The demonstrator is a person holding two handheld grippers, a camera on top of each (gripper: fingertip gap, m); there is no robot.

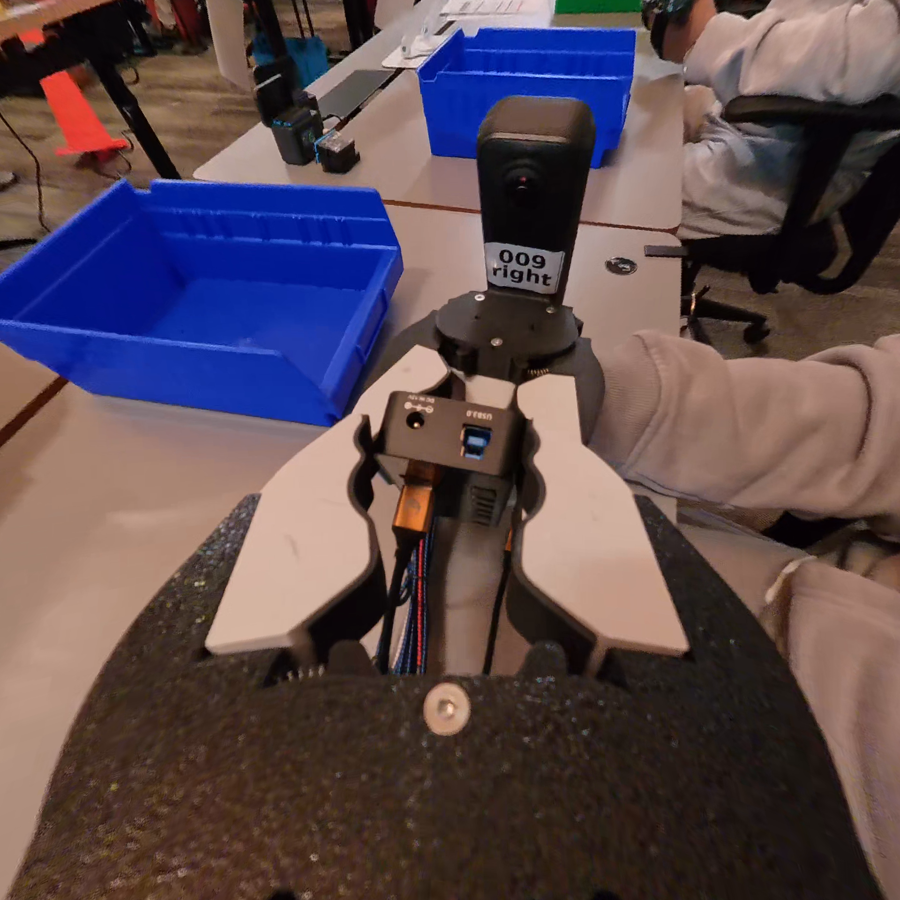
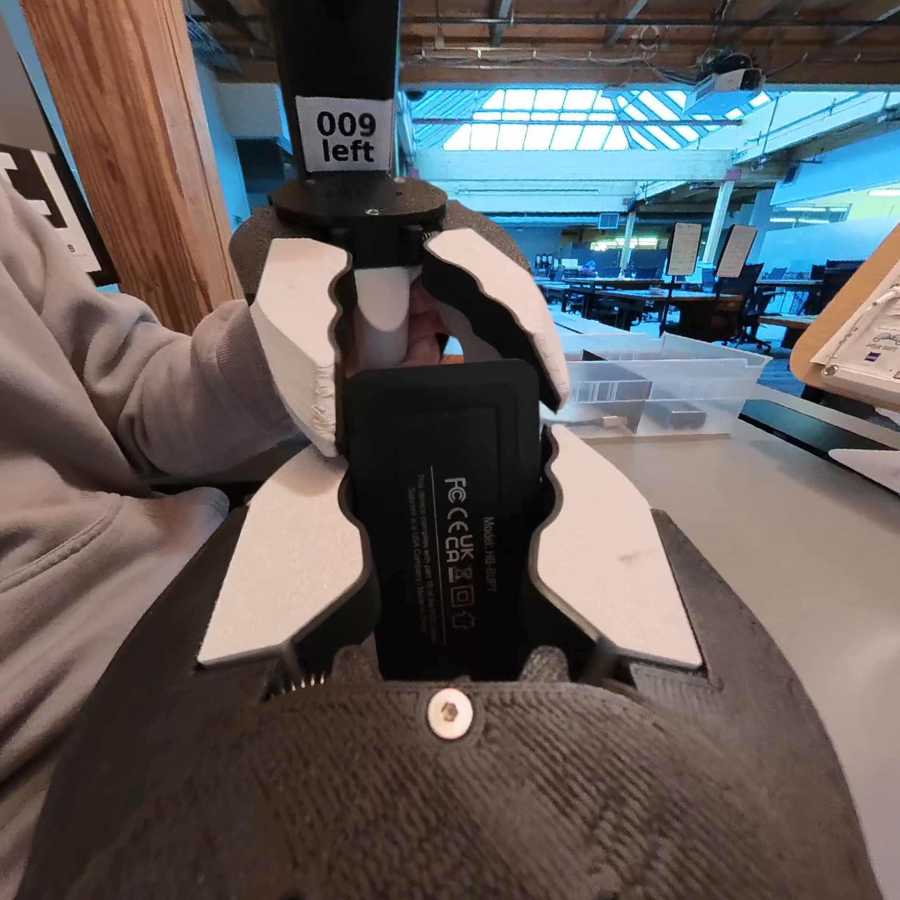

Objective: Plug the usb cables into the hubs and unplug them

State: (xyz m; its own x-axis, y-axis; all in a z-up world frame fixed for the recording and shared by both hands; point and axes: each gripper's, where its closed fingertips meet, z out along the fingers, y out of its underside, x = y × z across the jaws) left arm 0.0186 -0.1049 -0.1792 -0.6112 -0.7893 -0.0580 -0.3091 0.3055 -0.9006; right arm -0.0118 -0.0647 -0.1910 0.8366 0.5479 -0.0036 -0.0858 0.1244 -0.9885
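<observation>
A black USB hub (image 1: 448, 433) is held in the air between both grippers, which face each other. My left gripper (image 1: 445, 433) is shut on the end with a blue port and a round socket. An orange USB plug (image 1: 414, 506) sits in the hub's underside, and its black and braided cables (image 1: 414, 599) run down between my left fingers. In the right wrist view the hub's printed back (image 2: 443, 487) fills the gap of my right gripper (image 2: 448, 458), which is shut on its sides. The left gripper (image 2: 440, 414) straddles the hub's far end there. The right gripper (image 1: 467, 389) shows behind the hub.
A blue bin (image 1: 195, 302) stands on the grey table (image 1: 121, 487) at left, and another blue bin (image 1: 526, 87) farther back. Black battery chargers (image 1: 297, 131) stand behind. A person sits in a chair (image 1: 803, 195) at right. A clear bin (image 2: 657, 384) and a wooden post (image 2: 126, 146) show in the right wrist view.
</observation>
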